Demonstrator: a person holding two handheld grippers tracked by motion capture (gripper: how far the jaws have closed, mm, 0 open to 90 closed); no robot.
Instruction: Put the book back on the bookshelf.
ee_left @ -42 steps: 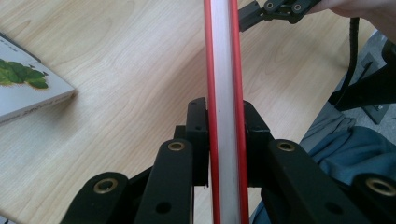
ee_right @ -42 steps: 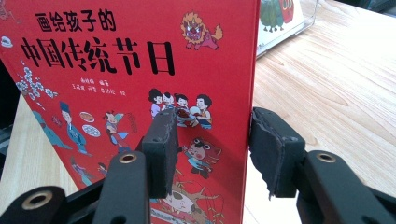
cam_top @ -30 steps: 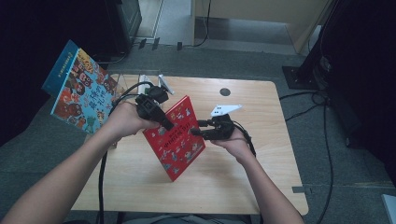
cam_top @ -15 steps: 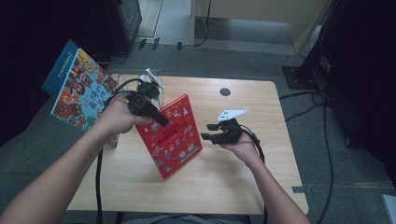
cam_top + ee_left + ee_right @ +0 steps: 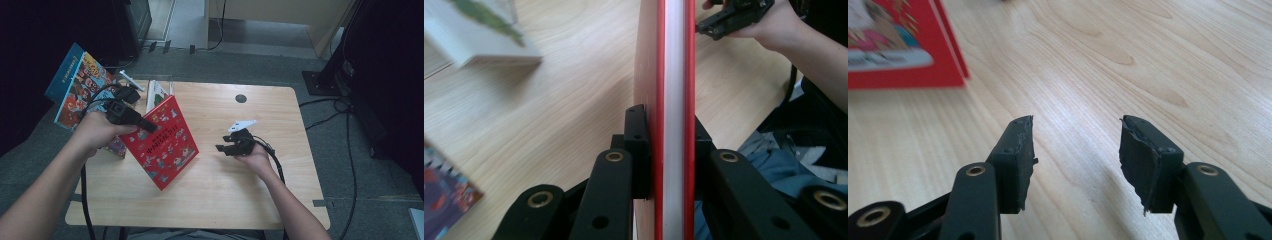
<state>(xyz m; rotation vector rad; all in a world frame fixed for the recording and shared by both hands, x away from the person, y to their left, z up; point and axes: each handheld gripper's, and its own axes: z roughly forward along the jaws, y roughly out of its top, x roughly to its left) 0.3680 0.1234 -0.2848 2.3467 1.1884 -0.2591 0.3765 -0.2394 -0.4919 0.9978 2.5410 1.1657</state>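
A red picture book [image 5: 161, 142] stands tilted over the left half of the wooden table [image 5: 240, 195], held up by my left gripper [image 5: 147, 126], which is shut on its upper edge. In the left gripper view both jaws clamp the red book [image 5: 674, 75] edge-on, with my left gripper [image 5: 671, 150] pinching its covers. My right gripper [image 5: 223, 148] rests open near the table's middle, apart from the book, with nothing between its fingers. The right gripper view has my right gripper [image 5: 1075, 160] open over bare wood and the red book [image 5: 898, 45] at the upper left.
A blue picture book [image 5: 75, 85] leans off the table's left side. A white book [image 5: 156, 94] stands behind the red one. A dark round hole [image 5: 241, 98] sits near the far edge. Black cables [image 5: 345, 150] run on the floor at the right.
My right gripper let go of the red book and drew back to the right. My left gripper carried the book leftwards and tilted it more upright.
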